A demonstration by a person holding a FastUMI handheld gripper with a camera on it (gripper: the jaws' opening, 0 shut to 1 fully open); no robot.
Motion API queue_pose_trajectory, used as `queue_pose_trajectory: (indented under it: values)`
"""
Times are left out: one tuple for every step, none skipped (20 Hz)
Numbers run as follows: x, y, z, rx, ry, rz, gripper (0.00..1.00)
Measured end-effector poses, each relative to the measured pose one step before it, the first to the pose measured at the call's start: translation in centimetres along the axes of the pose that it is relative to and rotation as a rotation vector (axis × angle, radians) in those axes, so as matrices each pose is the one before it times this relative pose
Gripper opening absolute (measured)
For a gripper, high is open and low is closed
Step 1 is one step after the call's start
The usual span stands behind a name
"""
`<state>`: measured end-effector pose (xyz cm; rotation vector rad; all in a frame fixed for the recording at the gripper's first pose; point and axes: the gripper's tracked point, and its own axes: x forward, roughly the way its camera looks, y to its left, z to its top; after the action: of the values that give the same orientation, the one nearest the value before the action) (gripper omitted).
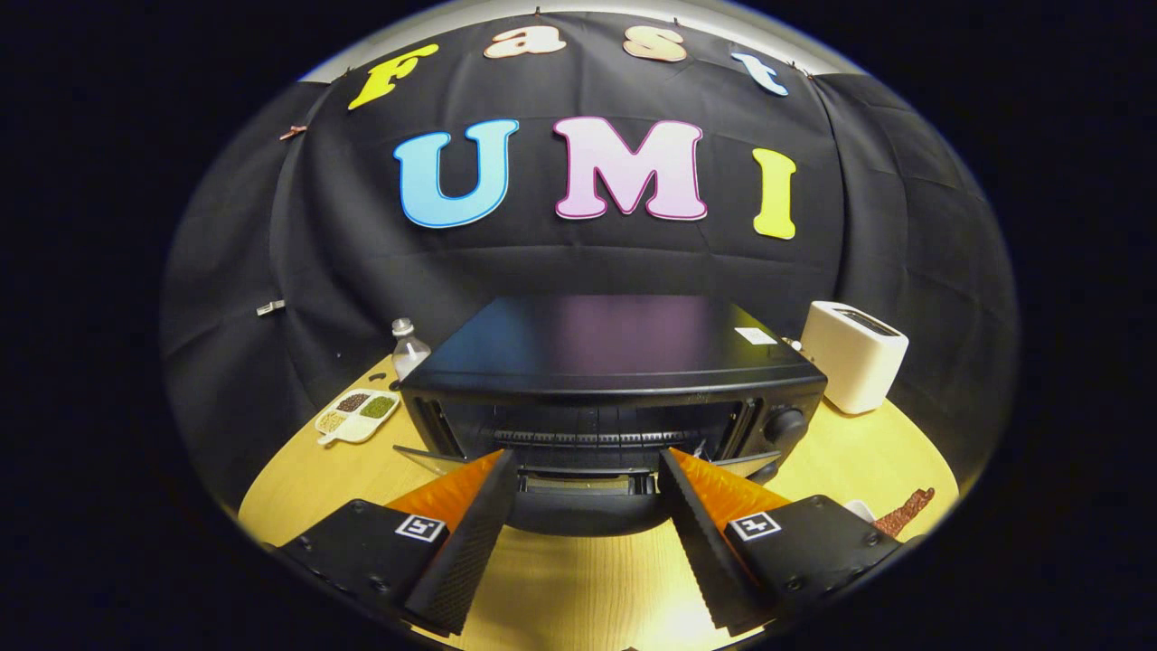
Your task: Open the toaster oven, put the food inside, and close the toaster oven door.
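A black toaster oven [615,389] is seen on the yellow table [578,588], its glass door [583,475] let down, the rack exposed. The gripper [587,461] is held level before it, fingers spread wide at the door's edge, nothing grasped.

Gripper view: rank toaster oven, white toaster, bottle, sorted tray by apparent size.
1. Toaster oven, door down, just ahead of the open gripper.
2. White toaster.
3. Tray and bottle look close in size; the oven hides part of the bottle, so no ranking.
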<state>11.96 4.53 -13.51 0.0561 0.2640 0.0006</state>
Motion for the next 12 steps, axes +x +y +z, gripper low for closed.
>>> queue_pose_trajectory:
  values:
    - [-0.426,0.057,-0.451,-0.00465,0.00586,0.00192,0.97]
    - [-0.331,-0.002,-0.471,-0.00454,0.00578,0.0026,0.97]
    - [-0.387,0.016,-0.47,-0.00568,0.00539,0.0035,0.98]
    - [-0.206,0.0,-0.5,-0.00546,0.00784,0.0043,0.97]
    - [-0.373,-0.047,-0.472,0.00223,0.00554,0.00292,0.97]
    - [-0.257,0.055,-0.413,0.00216,0.00844,0.004,0.97]
    - [-0.228,0.013,-0.501,-0.00096,0.00704,0.00232,0.97]
    - [-0.253,-0.025,-0.642,-0.00293,0.01189,0.00311,0.97]
    - [-0.104,-0.034,-0.888,-0.00476,0.02232,0.00297,0.97]
    - [-0.284,0.082,-0.584,-0.01381,0.00199,0.00501,0.98]
    - [-0.159,-0.033,-0.955,-0.01428,0.01189,0.00451,0.99]
    - [-0.263,0.068,-0.911,-0.01189,0.0157,0.00439,0.98]
